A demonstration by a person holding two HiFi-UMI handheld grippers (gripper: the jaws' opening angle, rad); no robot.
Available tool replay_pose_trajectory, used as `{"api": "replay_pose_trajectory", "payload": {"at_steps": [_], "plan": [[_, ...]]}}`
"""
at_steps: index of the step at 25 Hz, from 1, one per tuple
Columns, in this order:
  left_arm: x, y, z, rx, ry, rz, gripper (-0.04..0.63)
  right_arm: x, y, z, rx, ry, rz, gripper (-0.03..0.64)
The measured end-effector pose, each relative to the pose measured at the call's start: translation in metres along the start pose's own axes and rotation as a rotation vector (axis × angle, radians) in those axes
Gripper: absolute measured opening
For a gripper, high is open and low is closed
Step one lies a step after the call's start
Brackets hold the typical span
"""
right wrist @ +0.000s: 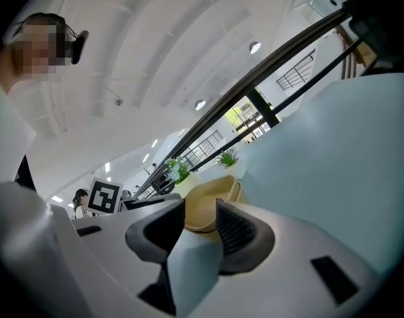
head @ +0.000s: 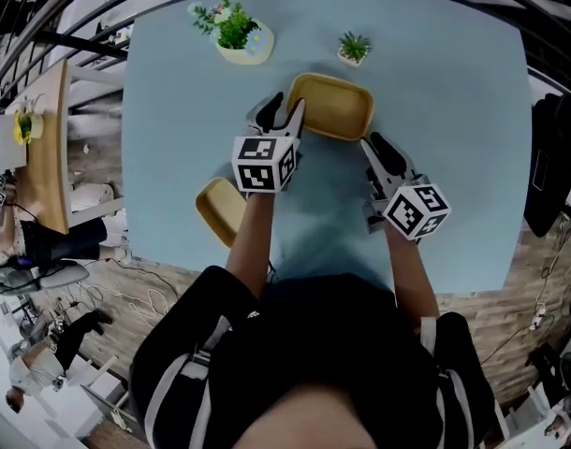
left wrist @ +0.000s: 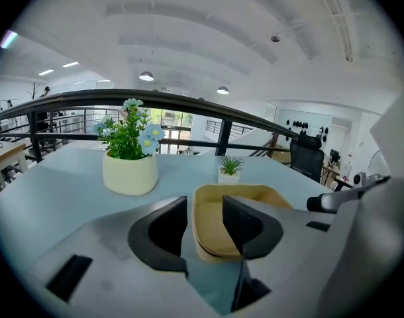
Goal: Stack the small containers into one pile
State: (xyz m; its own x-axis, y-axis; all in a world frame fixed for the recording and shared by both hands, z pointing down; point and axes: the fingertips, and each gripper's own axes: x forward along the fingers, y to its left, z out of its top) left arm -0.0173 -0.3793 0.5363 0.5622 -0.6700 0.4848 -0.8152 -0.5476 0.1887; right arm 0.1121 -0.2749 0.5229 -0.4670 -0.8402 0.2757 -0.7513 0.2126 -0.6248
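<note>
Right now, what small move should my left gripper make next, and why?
Probably close the left gripper on the big container. Its jaws stand apart with the container's rim between them, so a grip looks ready. The right gripper is open at the opposite corner. The small container lies apart near the table edge, so nothing is stacked yet.

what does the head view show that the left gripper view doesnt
Only the head view: the near yellow container at the table's left front edge, and the person's black top. Only the left gripper view: a black office chair beyond the table and a ceiling lamp. Both: the far yellow container, the flower pot and the small plant pot.
</note>
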Motion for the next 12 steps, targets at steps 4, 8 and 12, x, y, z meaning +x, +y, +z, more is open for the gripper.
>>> {"api": "replay_pose_trajectory", "payload": {"at_steps": [4, 8, 12], "plan": [[-0.013, -0.006, 0.011, 0.009, -0.037, -0.015, 0.156, -0.007, 0.005, 0.01, -0.008, -0.041, 0.013, 0.146], [-0.029, -0.02, 0.019, 0.012, -0.08, -0.053, 0.156, -0.02, 0.015, 0.015, -0.014, -0.077, 0.028, 0.143], [-0.053, -0.04, 0.029, 0.016, -0.127, -0.092, 0.15, -0.039, 0.029, 0.02, -0.024, -0.104, 0.043, 0.135]]}}
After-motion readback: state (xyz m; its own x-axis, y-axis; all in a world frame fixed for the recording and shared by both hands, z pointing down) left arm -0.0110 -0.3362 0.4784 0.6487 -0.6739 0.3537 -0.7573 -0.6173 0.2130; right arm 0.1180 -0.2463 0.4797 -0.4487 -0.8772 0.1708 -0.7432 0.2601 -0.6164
